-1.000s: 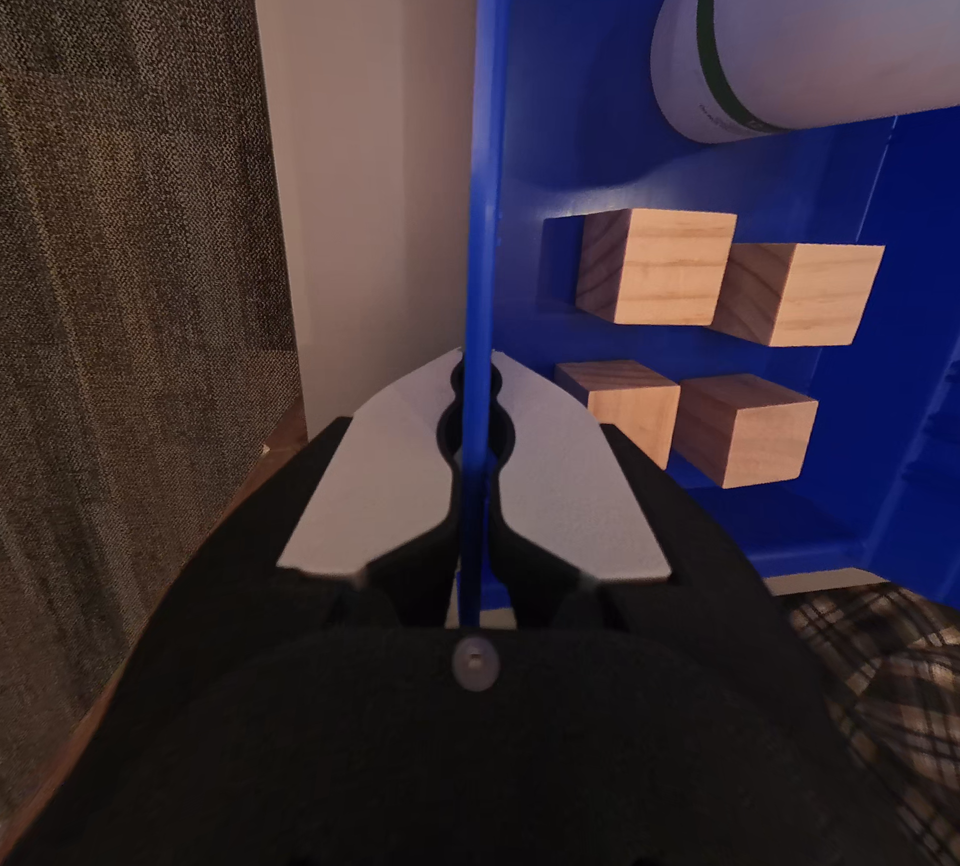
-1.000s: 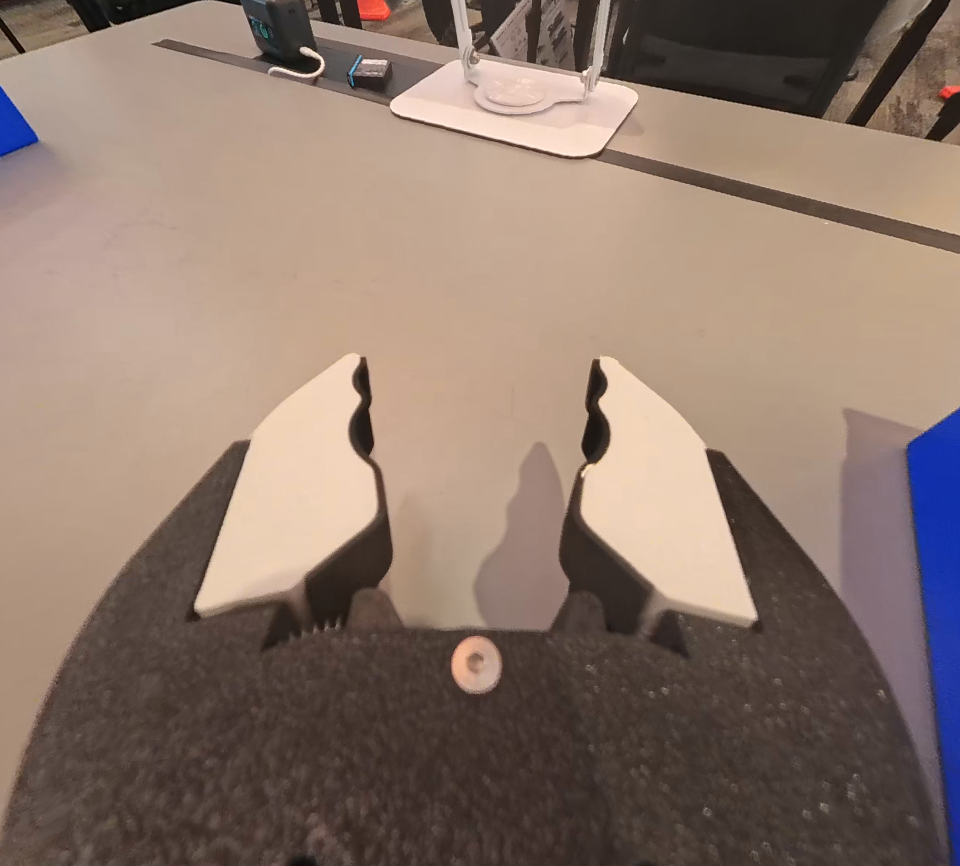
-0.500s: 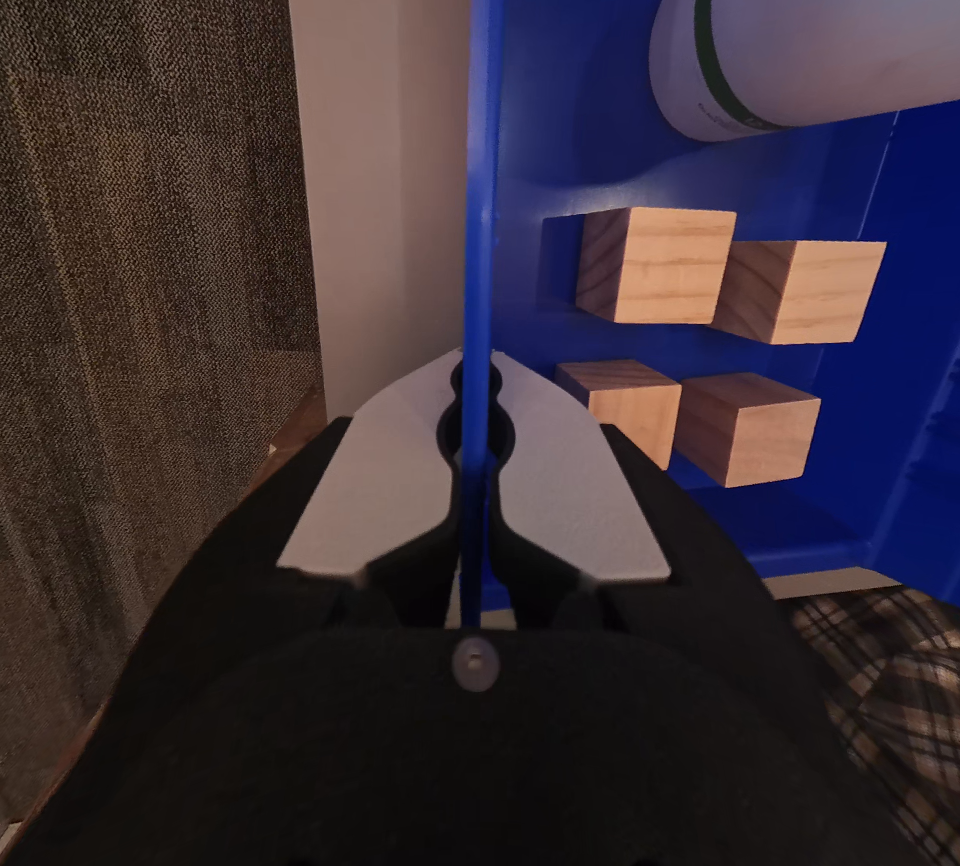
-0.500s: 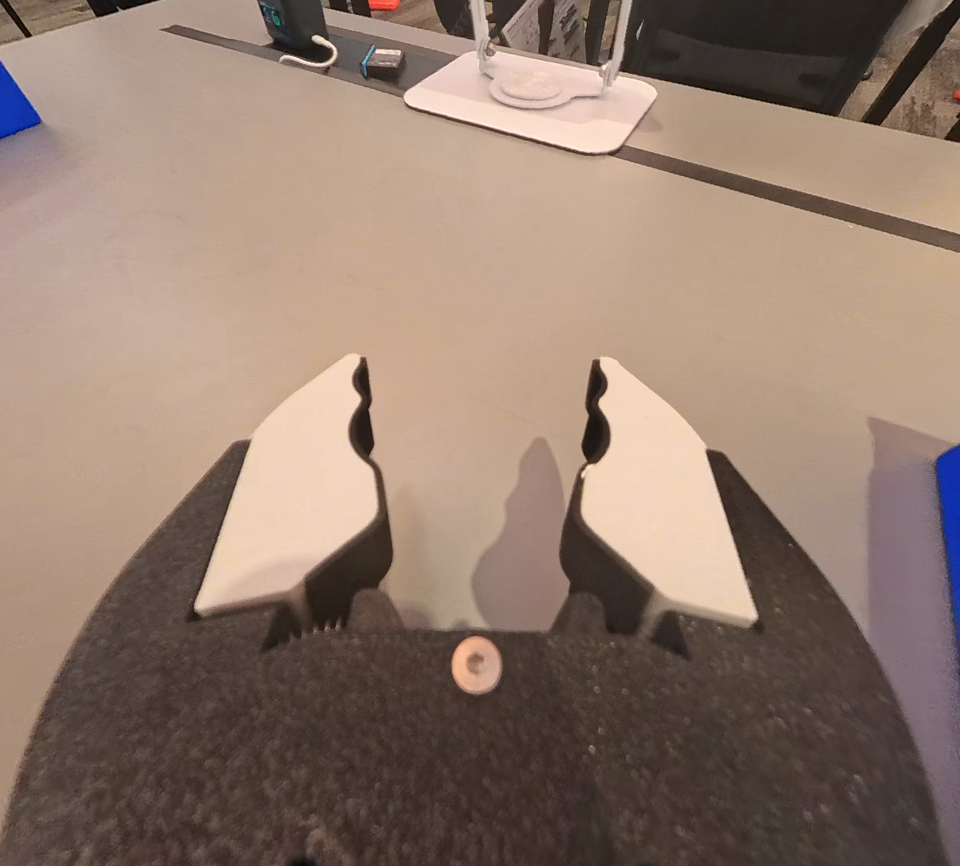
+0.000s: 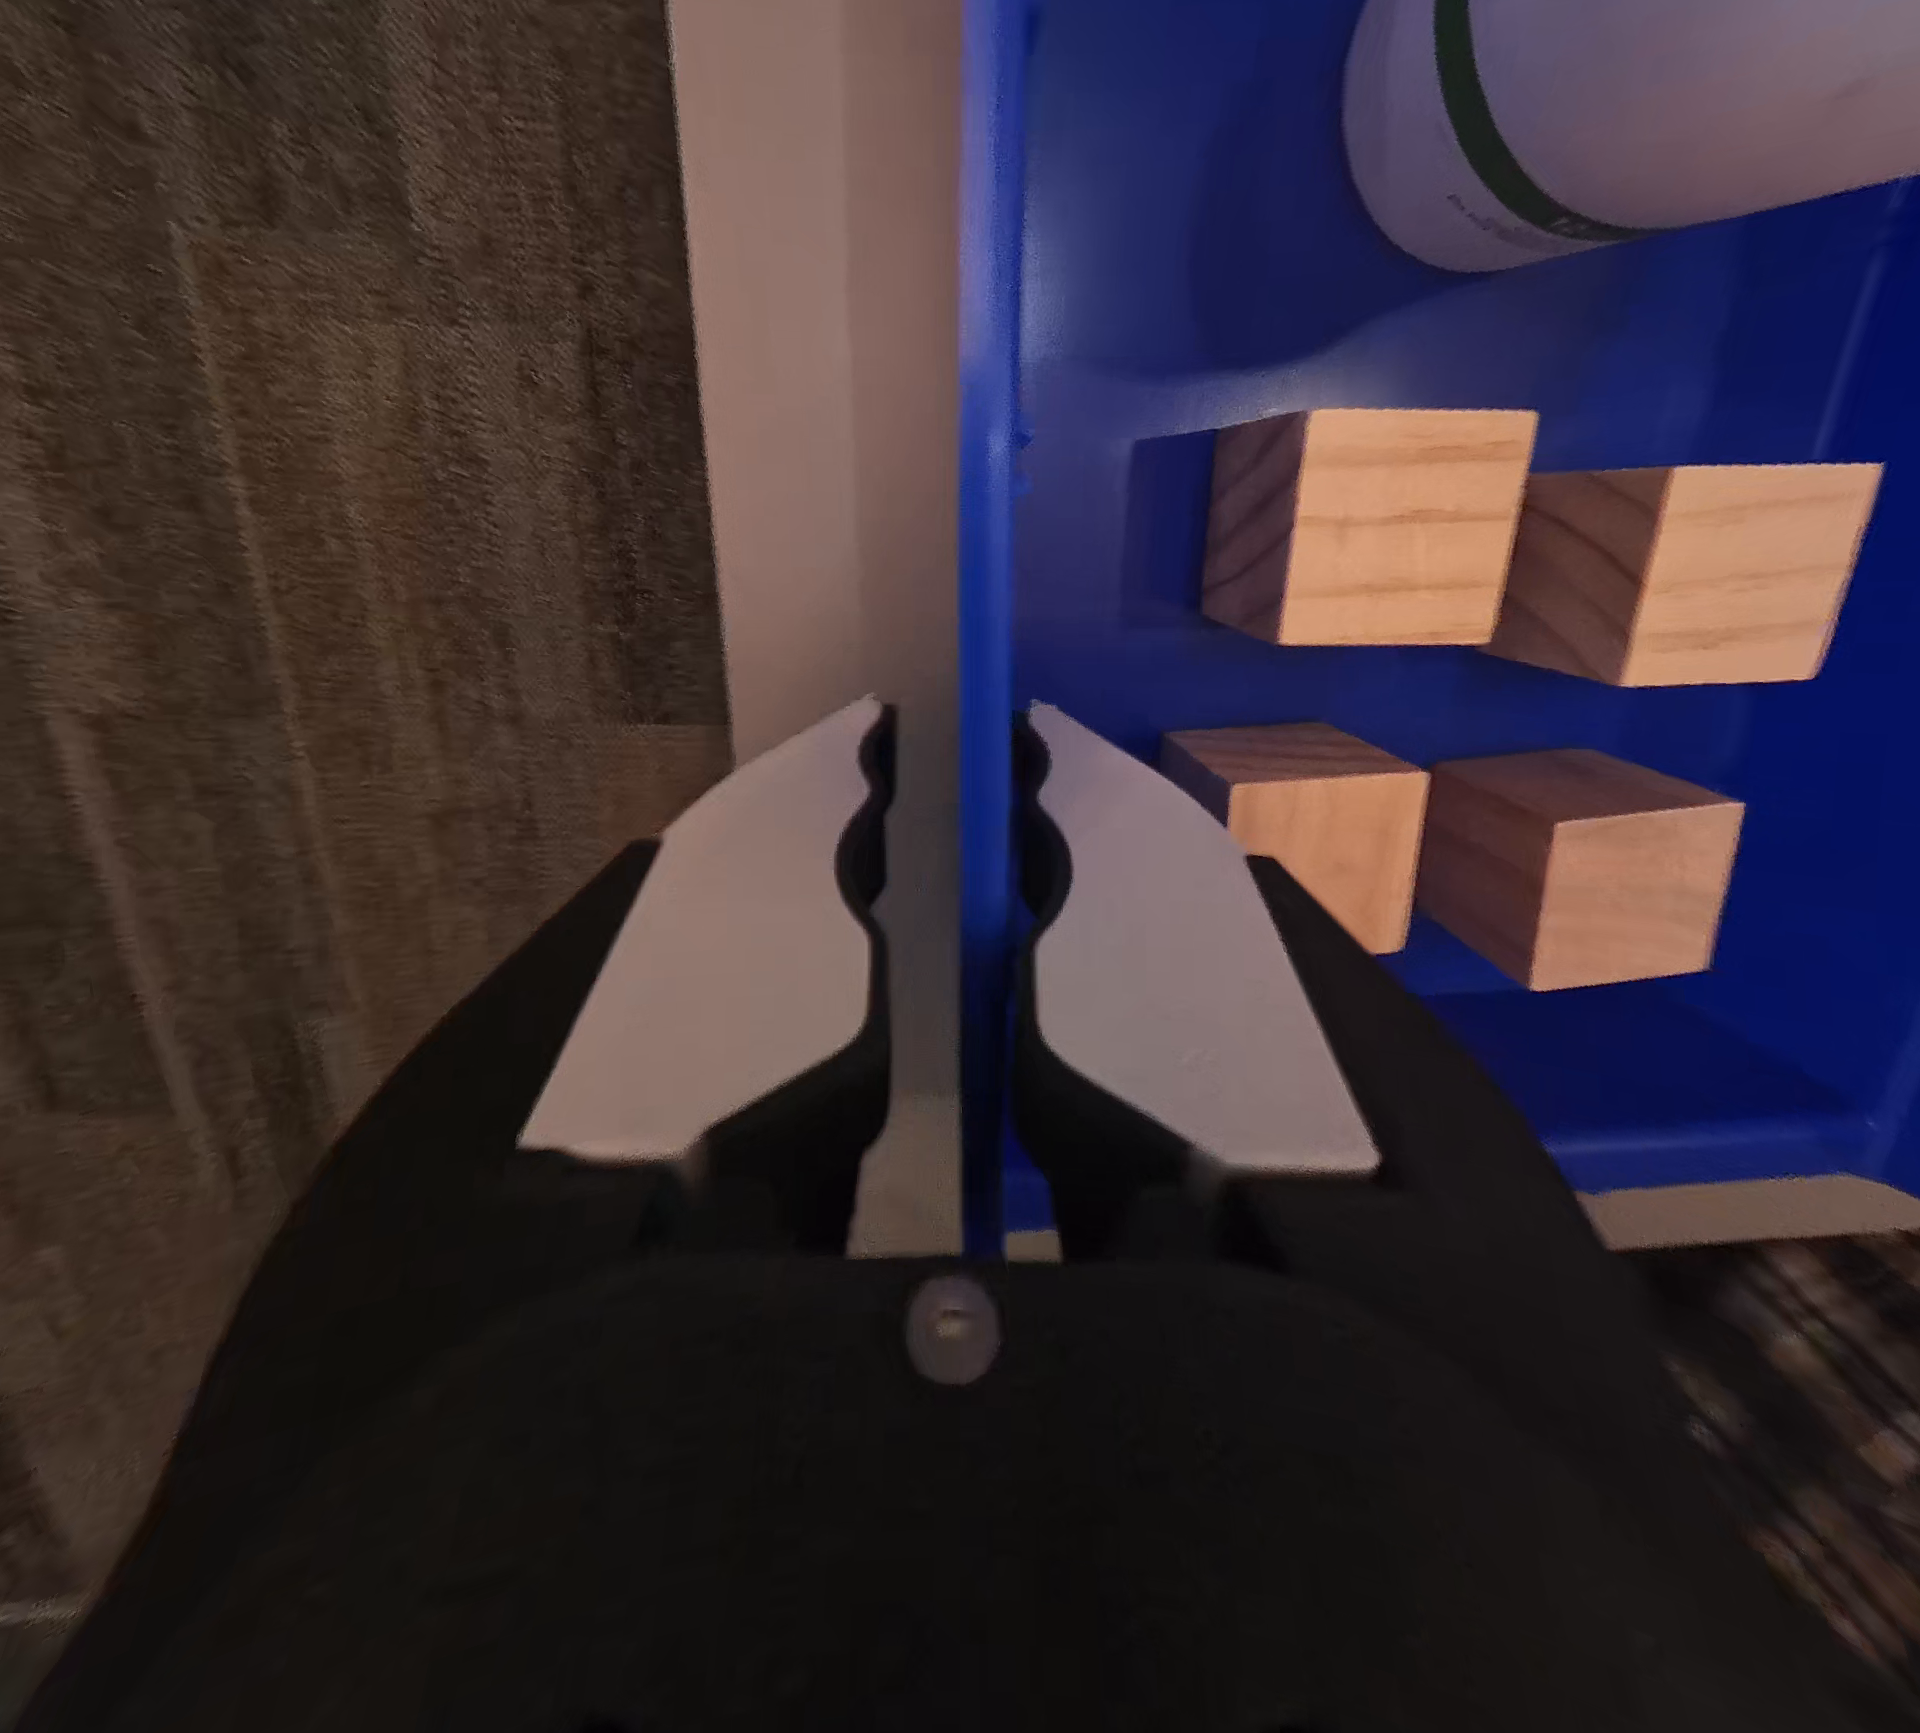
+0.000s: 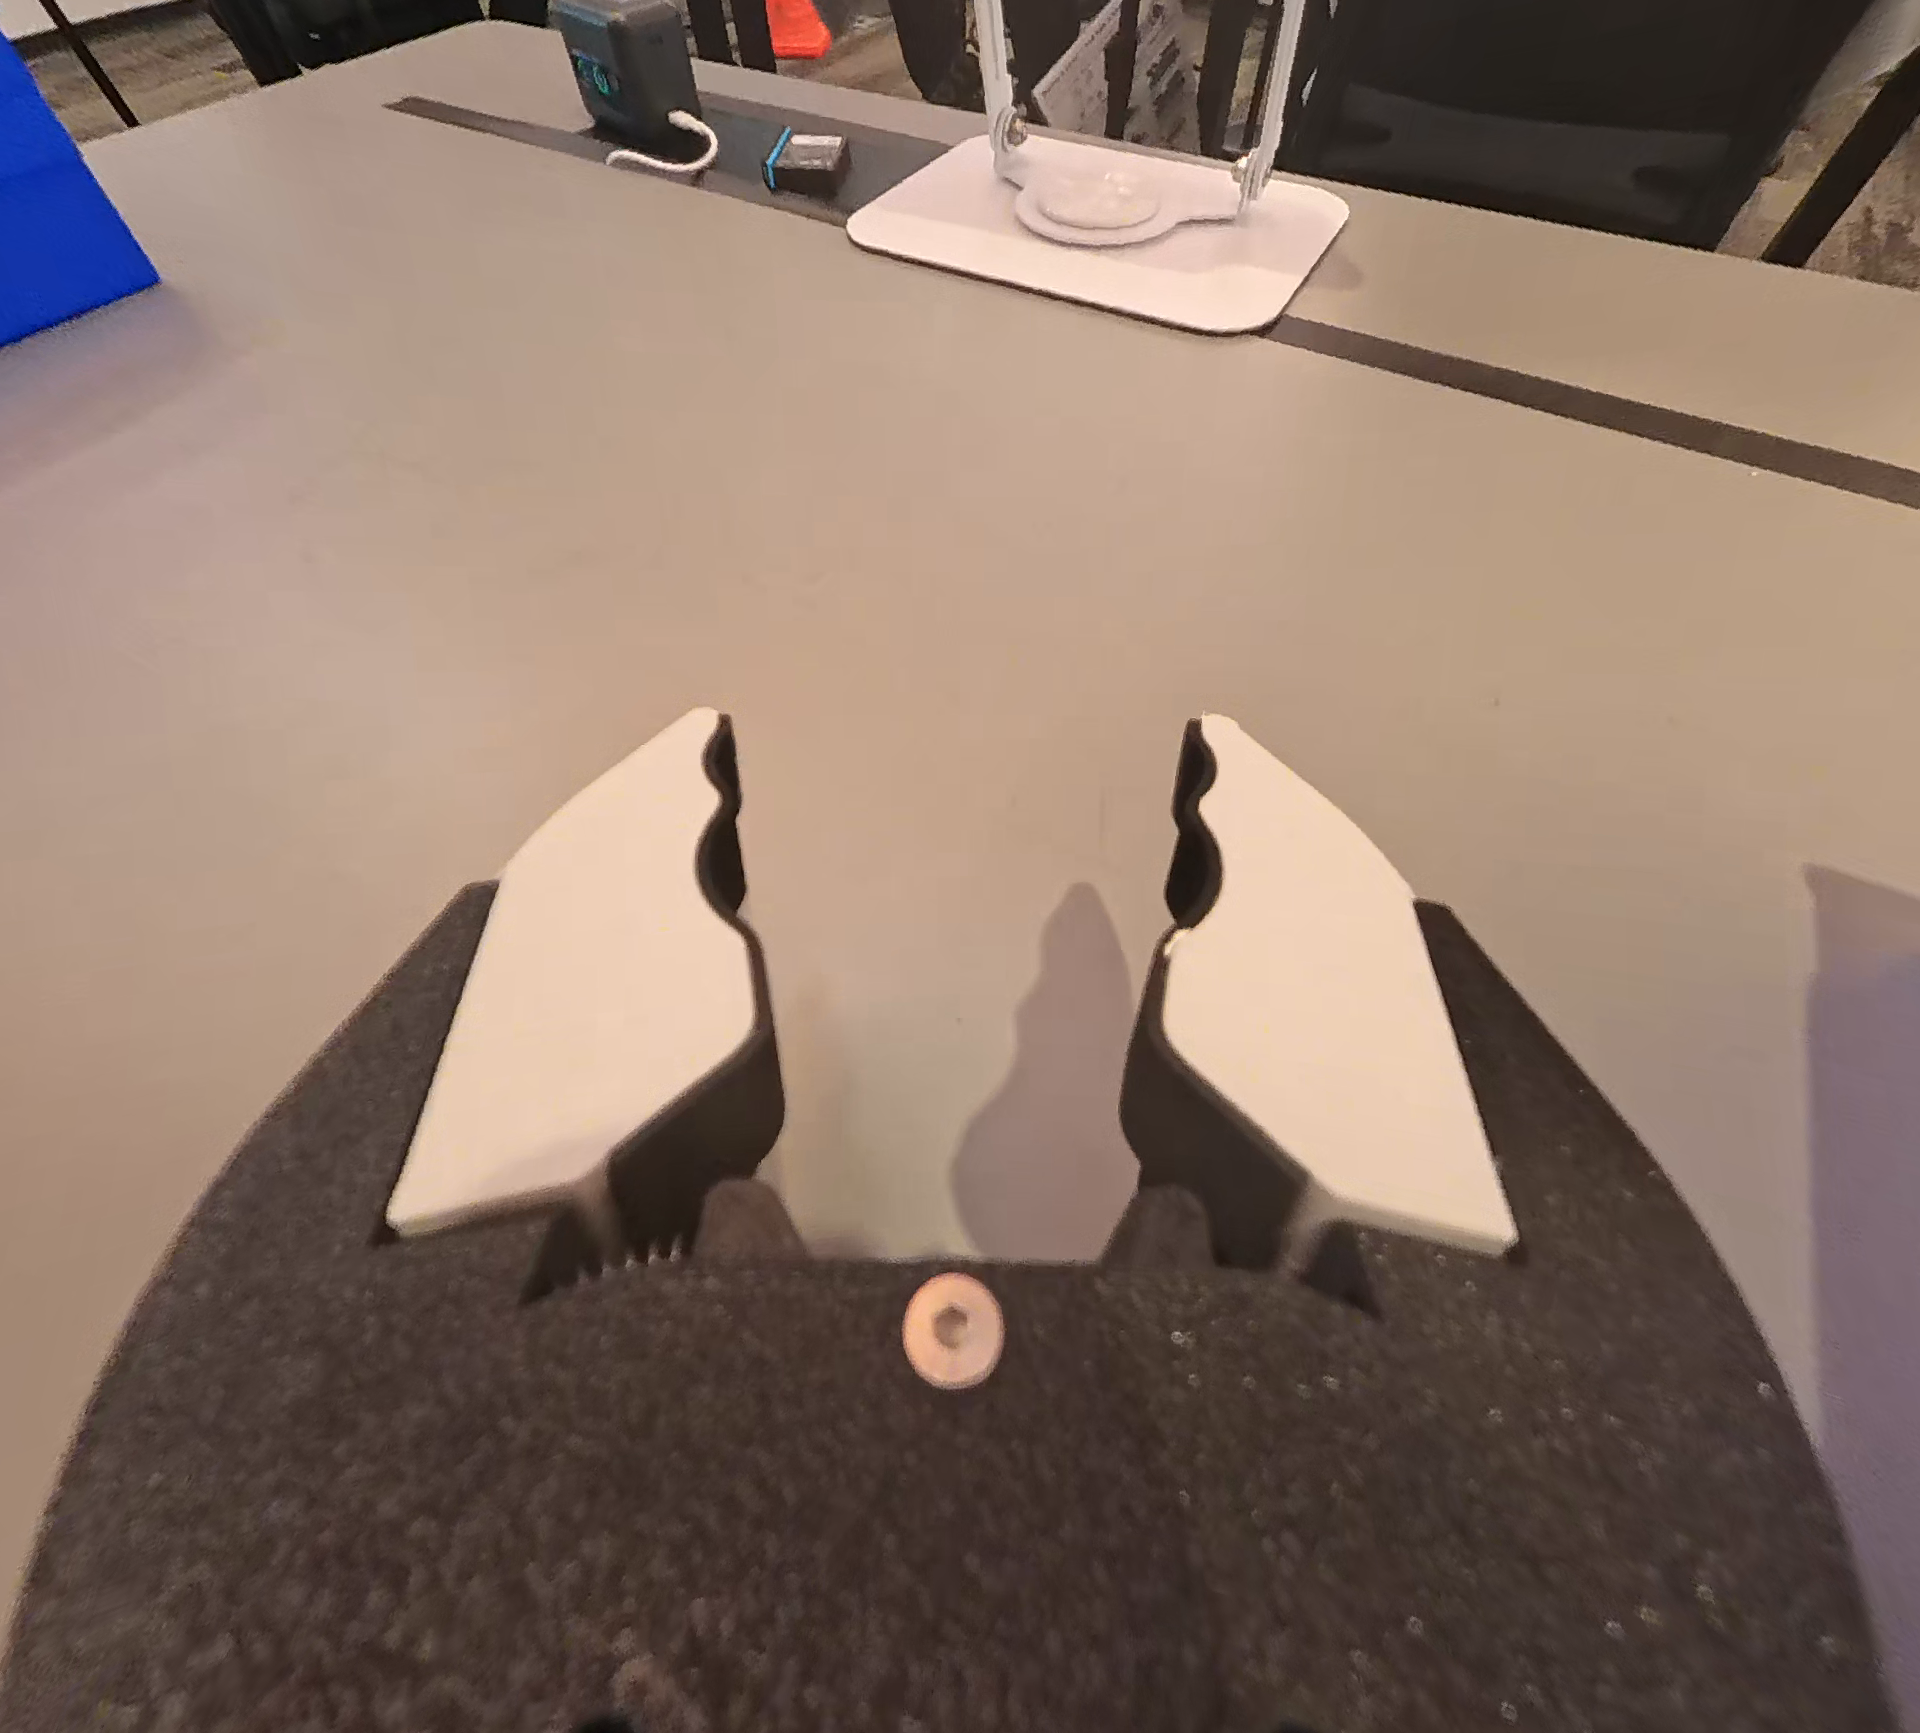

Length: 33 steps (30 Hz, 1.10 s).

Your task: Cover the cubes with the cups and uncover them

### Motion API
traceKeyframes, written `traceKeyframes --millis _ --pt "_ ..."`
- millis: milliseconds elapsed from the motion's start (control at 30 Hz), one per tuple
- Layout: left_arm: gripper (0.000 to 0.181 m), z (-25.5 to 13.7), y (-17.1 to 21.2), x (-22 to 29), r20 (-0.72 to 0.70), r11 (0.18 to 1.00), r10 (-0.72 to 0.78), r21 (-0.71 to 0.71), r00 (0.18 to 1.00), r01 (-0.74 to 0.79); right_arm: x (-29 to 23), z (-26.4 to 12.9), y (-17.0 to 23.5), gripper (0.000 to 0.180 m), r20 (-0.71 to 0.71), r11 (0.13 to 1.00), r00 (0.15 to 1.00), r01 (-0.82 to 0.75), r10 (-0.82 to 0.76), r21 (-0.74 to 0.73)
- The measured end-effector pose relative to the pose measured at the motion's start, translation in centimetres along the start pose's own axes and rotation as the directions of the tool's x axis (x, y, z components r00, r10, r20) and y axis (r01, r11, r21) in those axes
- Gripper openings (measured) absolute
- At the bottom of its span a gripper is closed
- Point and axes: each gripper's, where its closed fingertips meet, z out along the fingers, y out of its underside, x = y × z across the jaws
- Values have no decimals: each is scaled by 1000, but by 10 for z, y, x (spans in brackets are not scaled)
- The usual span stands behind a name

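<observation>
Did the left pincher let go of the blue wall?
Yes. The left gripper has opened: its fingers now stand apart from the blue bin wall they were pinching, while the wooden cubes sit unmoved.

We see a grey table (image 6: pixel 727 457) with a black strip across its far side. On it rest a white stand base (image 6: pixel 1101 249), a dark charger (image 6: pixel 623 68), a small black block (image 6: pixel 810 161), and a blue bin (image 6: pixel 52 229) at far left.

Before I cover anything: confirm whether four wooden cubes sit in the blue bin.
Yes, four wooden cubes sit in two rows inside the blue bin.
</observation>
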Motion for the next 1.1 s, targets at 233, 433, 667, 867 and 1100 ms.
traceKeyframes --millis 233,433,667,867,1100 --pt "63 -45 -18 -21 193 978 127 137 973 -154 -5 -2 -4 80 19 1000 1000 10 -11 19" --pt "57 -107 -46 8 221 919 221 279 950 -279 -9 -4 -8 81 38 999 999 10 -11 32" --pt "47 -139 -73 89 162 793 466 360 870 -492 -14 -3 -7 80 65 1000 998 8 -10 31" --pt "43 -130 -79 140 157 712 605 331 780 -619 -15 -2 -6 80 72 1000 997 16 -17 23" --pt "46 -112 -38 147 197 760 567 249 799 -601 -18 -3 -7 80 84 1000 996 13 -15 25"
